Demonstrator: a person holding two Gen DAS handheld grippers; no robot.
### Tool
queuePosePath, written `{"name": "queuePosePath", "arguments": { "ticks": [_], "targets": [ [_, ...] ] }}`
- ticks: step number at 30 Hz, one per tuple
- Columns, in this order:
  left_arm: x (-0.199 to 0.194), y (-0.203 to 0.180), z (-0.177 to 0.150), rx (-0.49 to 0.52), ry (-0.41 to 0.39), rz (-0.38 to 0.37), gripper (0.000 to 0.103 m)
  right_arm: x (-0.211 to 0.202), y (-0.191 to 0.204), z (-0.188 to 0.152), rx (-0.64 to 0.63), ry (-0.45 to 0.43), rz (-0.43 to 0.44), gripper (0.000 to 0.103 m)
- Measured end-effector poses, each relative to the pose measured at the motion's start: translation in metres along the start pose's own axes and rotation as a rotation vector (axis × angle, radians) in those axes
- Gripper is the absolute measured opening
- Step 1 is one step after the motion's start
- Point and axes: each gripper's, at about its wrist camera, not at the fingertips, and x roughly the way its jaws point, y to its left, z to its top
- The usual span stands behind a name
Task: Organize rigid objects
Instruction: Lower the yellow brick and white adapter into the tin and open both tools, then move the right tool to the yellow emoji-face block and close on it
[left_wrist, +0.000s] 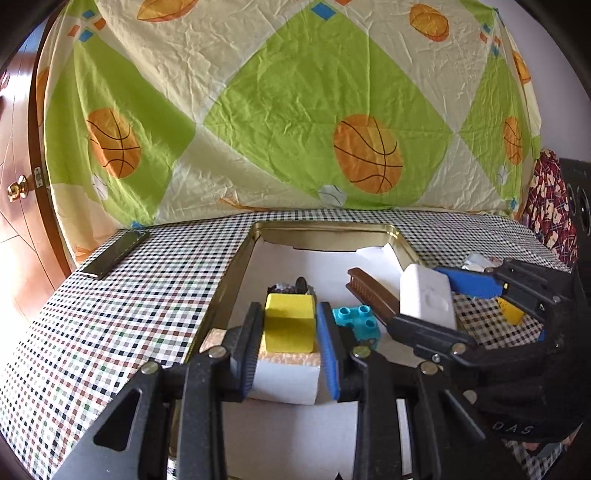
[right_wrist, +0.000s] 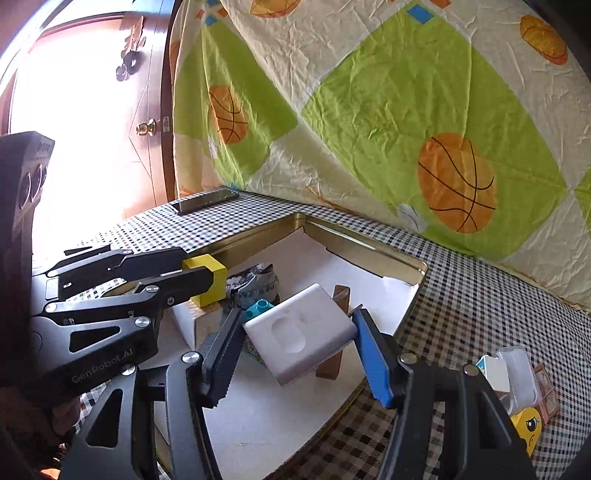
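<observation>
My left gripper (left_wrist: 290, 325) is shut on a yellow cube (left_wrist: 288, 321), holding it just over a white box with a tan top (left_wrist: 284, 376) inside the gold-rimmed tin tray (left_wrist: 325, 226). I cannot tell whether the cube touches the box. My right gripper (right_wrist: 298, 314) is shut on a white moulded block (right_wrist: 303, 332), tilted above the tray (right_wrist: 369, 240). The right gripper (left_wrist: 417, 295) and its white block (left_wrist: 428, 295) show at the right of the left wrist view. In the right wrist view the left gripper (right_wrist: 199, 269) and yellow cube (right_wrist: 219, 286) are at the left.
In the paper-lined tray lie a blue stud brick (left_wrist: 356, 321), a brown comb-like piece (left_wrist: 373, 291) and a crumpled silver item (right_wrist: 255, 282). A phone (left_wrist: 116, 253) lies at the table's far left corner. A yellow face toy (right_wrist: 528, 428) and clear packets (right_wrist: 513, 373) lie right of the tray.
</observation>
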Motion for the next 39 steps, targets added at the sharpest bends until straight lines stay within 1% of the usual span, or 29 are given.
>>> {"name": "queuePosePath", "arguments": {
  "ticks": [3,4,5,6,7,8,9,10,12,14,16,18,22,24,28,33,36,39],
  "targets": [
    [0.001,-0.002,0.0,0.008,0.007,-0.002,0.029,0.004,0.003,-0.003,-0.011,0.029,0.013,0.062],
    [0.003,-0.004,0.0,0.02,0.012,0.013,0.03,0.005,0.002,-0.004,-0.008,0.036,0.013,0.062],
    [0.004,-0.004,0.0,0.024,0.016,0.035,0.038,0.006,0.001,-0.005,-0.004,0.042,0.016,0.062],
    [0.006,-0.002,0.0,0.017,0.019,0.053,0.051,0.006,0.0,-0.005,0.001,0.043,0.015,0.062],
    [0.006,0.0,0.001,0.006,0.017,0.061,0.057,0.005,-0.003,-0.005,0.007,0.037,0.018,0.064],
    [0.005,0.003,0.001,-0.008,0.009,0.063,0.068,0.002,-0.005,-0.006,0.017,0.027,0.02,0.065],
    [0.003,0.005,0.001,-0.02,-0.002,0.065,0.077,-0.002,-0.008,-0.007,0.029,0.014,0.018,0.07],
    [0.0,0.005,0.001,-0.028,-0.016,0.067,0.082,-0.006,-0.011,-0.007,0.042,0.001,0.015,0.074],
    [-0.005,0.002,0.002,-0.026,-0.037,0.074,0.096,-0.016,-0.016,-0.009,0.063,-0.027,0.015,0.077],
    [-0.012,-0.002,0.003,-0.016,-0.064,0.077,0.1,-0.029,-0.021,-0.011,0.058,-0.049,0.005,0.077],
    [-0.019,-0.004,0.005,-0.014,-0.092,0.077,0.103,-0.043,-0.027,-0.015,0.047,-0.069,-0.028,0.077],
    [-0.025,-0.003,0.008,-0.025,-0.109,0.096,0.102,-0.057,-0.04,-0.021,0.05,-0.084,-0.064,0.078],
    [-0.03,0.001,0.017,-0.07,-0.127,0.104,0.102,-0.081,-0.077,-0.033,0.102,-0.104,-0.132,0.082],
    [-0.031,-0.006,0.02,-0.074,-0.131,0.097,0.102,-0.091,-0.099,-0.039,0.149,-0.111,-0.171,0.083],
    [-0.03,-0.036,0.022,-0.031,-0.138,0.055,0.102,-0.103,-0.137,-0.055,0.255,-0.109,-0.236,0.083],
    [-0.02,-0.083,0.026,0.017,-0.126,-0.036,0.102,-0.109,-0.166,-0.072,0.324,-0.076,-0.302,0.083],
    [-0.009,-0.11,0.027,0.047,-0.109,-0.067,0.102,-0.107,-0.176,-0.078,0.349,-0.046,-0.309,0.083],
    [0.001,-0.13,0.029,0.072,-0.088,-0.072,0.102,-0.096,-0.177,-0.076,0.343,-0.005,-0.282,0.083]
  ]
}}
